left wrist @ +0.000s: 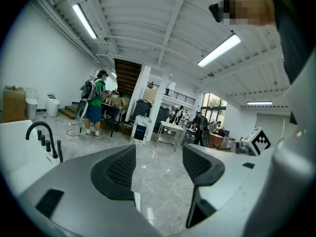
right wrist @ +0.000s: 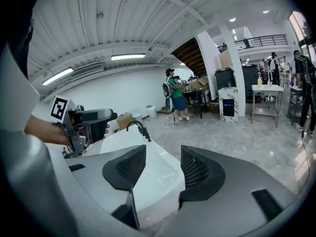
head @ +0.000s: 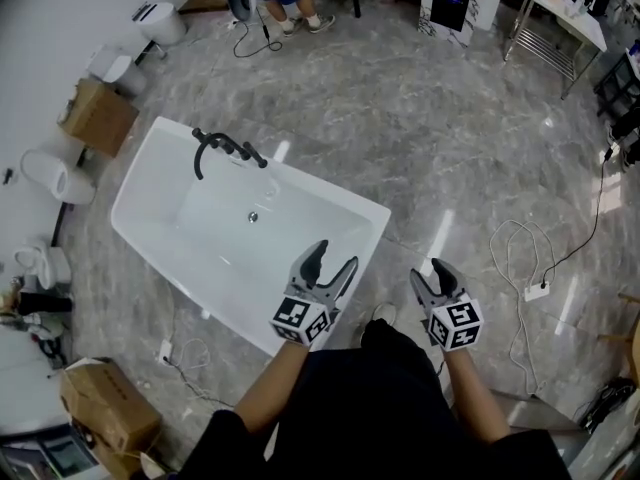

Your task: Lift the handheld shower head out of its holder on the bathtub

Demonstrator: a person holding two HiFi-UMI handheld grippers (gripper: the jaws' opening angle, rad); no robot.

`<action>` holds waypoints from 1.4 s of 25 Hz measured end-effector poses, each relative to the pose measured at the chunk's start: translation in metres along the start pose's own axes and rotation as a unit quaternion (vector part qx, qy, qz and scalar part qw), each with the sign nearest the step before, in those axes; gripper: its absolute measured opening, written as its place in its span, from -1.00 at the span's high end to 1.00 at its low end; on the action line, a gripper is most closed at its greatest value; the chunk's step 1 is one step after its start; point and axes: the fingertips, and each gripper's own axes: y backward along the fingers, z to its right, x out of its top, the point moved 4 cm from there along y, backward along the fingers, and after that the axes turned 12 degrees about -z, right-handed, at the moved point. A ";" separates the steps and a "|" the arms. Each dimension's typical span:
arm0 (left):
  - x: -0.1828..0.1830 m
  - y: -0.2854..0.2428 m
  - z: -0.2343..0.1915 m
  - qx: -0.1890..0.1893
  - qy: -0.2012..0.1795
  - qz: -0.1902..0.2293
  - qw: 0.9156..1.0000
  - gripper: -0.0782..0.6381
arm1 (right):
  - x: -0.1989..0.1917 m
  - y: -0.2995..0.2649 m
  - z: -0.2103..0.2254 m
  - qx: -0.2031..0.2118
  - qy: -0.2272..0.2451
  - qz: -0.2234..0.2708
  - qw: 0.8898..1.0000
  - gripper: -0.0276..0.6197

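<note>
A white bathtub (head: pixel 160 178) stands on the grey marble floor. On its far rim sits a black faucet (head: pixel 208 148) with the black handheld shower head (head: pixel 252 154) upright in its holder beside it. The faucet (left wrist: pixel 40 129) and shower head (left wrist: pixel 59 151) also show at the left of the left gripper view, and small in the right gripper view (right wrist: pixel 139 129). My left gripper (head: pixel 335 256) hangs open over the tub's near corner, holding nothing. To its right, my right gripper (head: pixel 431 271) is open and empty above the floor. Both are far from the shower head.
Cardboard boxes (head: pixel 98 116) and white toilets (head: pixel 55 176) stand left of the tub. A power strip with its cable (head: pixel 537 290) lies on the floor at right. A person (left wrist: pixel 94 104) stands by a desk at the far side. A metal rack (head: pixel 558 28) is at the back right.
</note>
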 end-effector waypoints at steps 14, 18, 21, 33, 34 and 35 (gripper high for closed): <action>-0.009 -0.009 -0.031 0.027 0.018 0.012 0.999 0.02 | 0.005 -0.012 -0.007 0.017 0.034 -0.010 0.999 0.33; -0.013 -0.022 -0.053 0.023 0.029 0.010 0.999 0.02 | 0.013 -0.024 -0.011 0.014 0.035 -0.015 0.999 0.33; -0.004 -0.030 -0.073 0.029 0.049 0.016 0.998 0.01 | 0.023 -0.031 -0.012 0.017 0.033 -0.016 0.999 0.33; 0.016 -0.049 -0.142 0.048 0.049 0.029 0.997 0.01 | 0.094 -0.081 -0.001 0.002 0.057 0.000 0.998 0.33; 0.016 -0.050 -0.151 0.052 0.052 0.031 0.997 0.01 | 0.098 -0.088 -0.004 0.005 0.065 0.001 0.998 0.33; 0.017 -0.050 -0.159 0.058 0.053 0.032 0.996 0.01 | 0.101 -0.095 -0.009 0.010 0.072 0.000 0.997 0.33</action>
